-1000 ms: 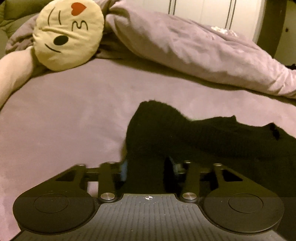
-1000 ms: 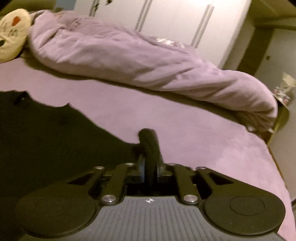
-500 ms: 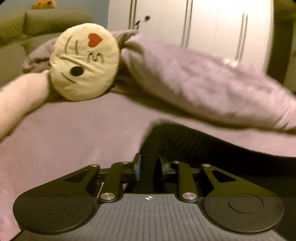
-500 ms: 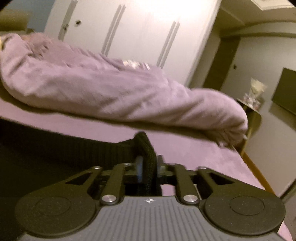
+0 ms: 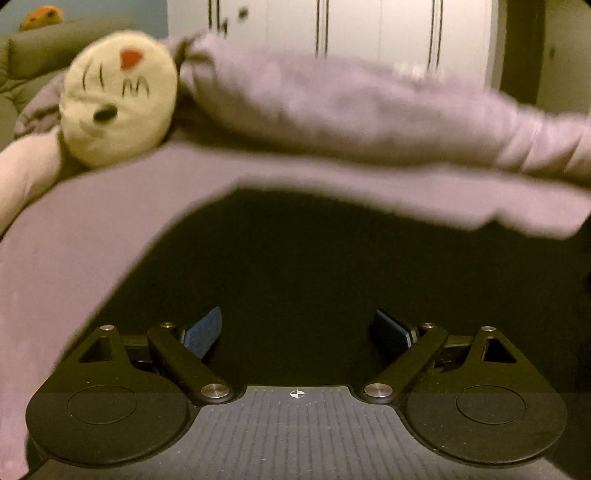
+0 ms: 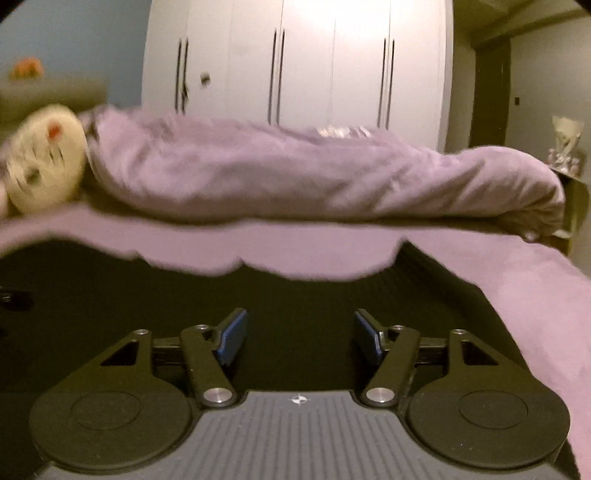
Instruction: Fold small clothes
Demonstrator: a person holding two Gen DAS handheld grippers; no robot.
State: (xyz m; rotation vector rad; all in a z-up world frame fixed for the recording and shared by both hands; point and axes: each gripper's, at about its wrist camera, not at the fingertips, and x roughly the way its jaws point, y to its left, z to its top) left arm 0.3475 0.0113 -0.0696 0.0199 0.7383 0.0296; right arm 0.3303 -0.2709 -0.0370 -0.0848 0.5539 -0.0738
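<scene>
Left gripper [image 5: 297,330]: jaws spread wide, blue pads [image 5: 203,332] bare, nothing held. Black garment [image 5: 332,266] lies flat on the purple bed sheet [image 5: 74,229]. Beyond: bunched purple duvet [image 5: 351,110], round yellow face cushion [image 5: 118,99], white wardrobe [image 5: 376,29].

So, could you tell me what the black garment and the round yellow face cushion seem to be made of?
The black garment looks like a ribbed knit, matte: faint parallel ridges show near its right edge in the right wrist view; the fibre cannot be told. The round face cushion looks like soft, matte plush fabric over stuffing, judging by its puffy, dimpled shape and the markings on its surface; blur leaves the weave open.
</scene>
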